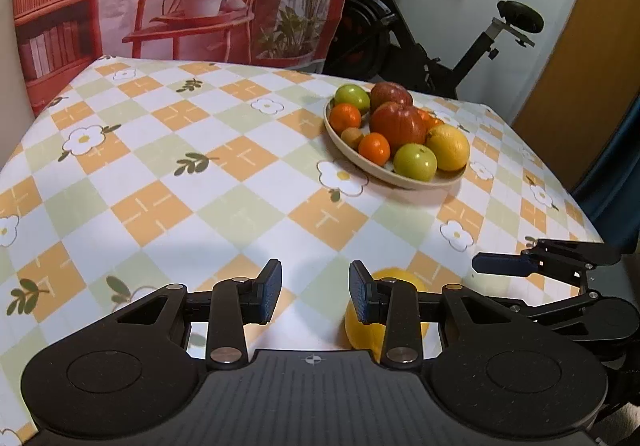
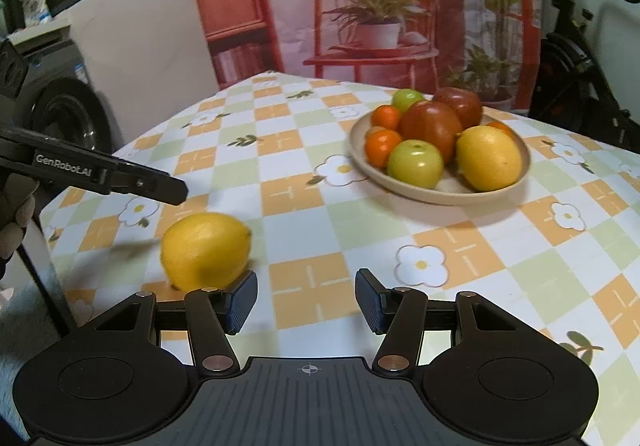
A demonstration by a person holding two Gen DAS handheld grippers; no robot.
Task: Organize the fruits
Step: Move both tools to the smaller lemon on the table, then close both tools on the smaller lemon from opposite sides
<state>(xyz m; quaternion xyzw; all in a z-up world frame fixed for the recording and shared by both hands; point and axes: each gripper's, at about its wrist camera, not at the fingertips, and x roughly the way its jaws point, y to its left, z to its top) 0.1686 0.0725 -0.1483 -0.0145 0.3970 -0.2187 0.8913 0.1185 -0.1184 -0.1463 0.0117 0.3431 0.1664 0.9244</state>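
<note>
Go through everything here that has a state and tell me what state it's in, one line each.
Left tongs: open, empty, low over the table.
Right tongs: open, empty.
Loose lemon: lying on the tablecloth, outside the plate, ungripped.
Plate: upright on the table, piled with fruit.
Lemon on plate: resting at the near edge.
Green apples: on the plate.
Red apples: on the plate, at the centre.
Tangerines: on the plate.

Checked table [image 2: 304,221]: lemon [image 2: 206,250], fruit plate [image 2: 440,193]
</note>
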